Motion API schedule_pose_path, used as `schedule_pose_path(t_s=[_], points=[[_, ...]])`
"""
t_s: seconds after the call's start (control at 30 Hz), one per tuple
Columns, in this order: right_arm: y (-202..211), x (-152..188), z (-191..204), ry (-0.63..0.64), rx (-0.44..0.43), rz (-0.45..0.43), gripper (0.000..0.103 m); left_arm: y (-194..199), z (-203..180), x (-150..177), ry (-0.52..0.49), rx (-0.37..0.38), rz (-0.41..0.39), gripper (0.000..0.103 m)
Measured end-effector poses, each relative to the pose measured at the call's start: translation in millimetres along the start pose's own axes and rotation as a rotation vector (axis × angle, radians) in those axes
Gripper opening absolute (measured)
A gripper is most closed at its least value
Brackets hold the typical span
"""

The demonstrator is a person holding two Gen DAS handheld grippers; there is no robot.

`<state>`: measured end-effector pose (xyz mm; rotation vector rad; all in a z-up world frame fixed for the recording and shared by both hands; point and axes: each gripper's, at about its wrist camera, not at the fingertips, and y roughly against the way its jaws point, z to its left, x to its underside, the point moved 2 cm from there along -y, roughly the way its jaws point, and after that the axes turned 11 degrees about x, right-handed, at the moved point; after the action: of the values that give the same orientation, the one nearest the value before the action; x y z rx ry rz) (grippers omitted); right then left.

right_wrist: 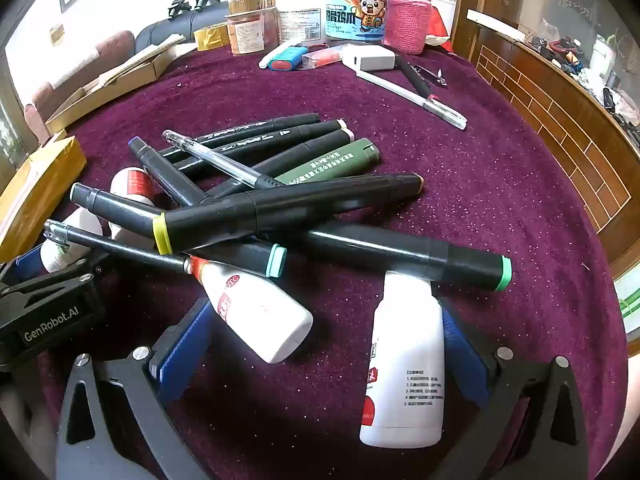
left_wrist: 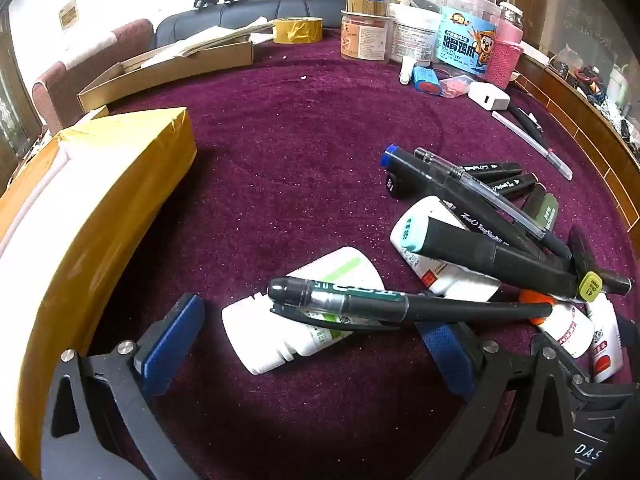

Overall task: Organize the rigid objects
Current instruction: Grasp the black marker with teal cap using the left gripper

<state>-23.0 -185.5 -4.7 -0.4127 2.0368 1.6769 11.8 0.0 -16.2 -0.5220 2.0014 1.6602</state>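
On the purple velvet tabletop (right_wrist: 500, 184) basically nothing is sorted yet, as far as I can tell: the markers (right_wrist: 280, 208), a clear gel pen (right_wrist: 216, 156) and a green lighter (right_wrist: 332, 164) sit in one crossed heap in the middle, with small white bottles (right_wrist: 404, 364) lying on their sides under and beside it. The left gripper (left_wrist: 304, 340) has its jaws wide apart, angled down over a white bottle with a green label (left_wrist: 280, 340) that has a black pen (left_wrist: 400, 306) resting across it; nothing is clamped. The right gripper (right_wrist: 324, 352) is spread wide too, with two white bottles lying between its blue pads (right_wrist: 184, 344), not squeezed. So all the sorting is still left, I'd say. A yellow taped box (left_wrist: 120, 184) sits left of the pile, but its inside is barely visible, so I can't say if that's the destination. Bottle labels are too small to read, and several markers are buried under others.
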Motion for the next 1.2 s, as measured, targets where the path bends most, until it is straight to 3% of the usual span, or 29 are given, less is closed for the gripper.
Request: schedule_pose_path(t_s=[0.87, 1.03, 1.2], points=[[-1, 0, -1, 0.002, -0.007, 0.0, 0.102, 0, 0, 0, 0.001, 0.003, -0.003, 0.103], [-1, -3, 0, 0.053, -0.035, 0.045, 0.102, 7, 4, 4, -0.09, 0.1, 0.103, 0.103], [-3, -5, 0, 0.089, -0.051, 0.081, 0.102, 9, -1, 16, -0.137, 0.118, 0.081, 0.103]])
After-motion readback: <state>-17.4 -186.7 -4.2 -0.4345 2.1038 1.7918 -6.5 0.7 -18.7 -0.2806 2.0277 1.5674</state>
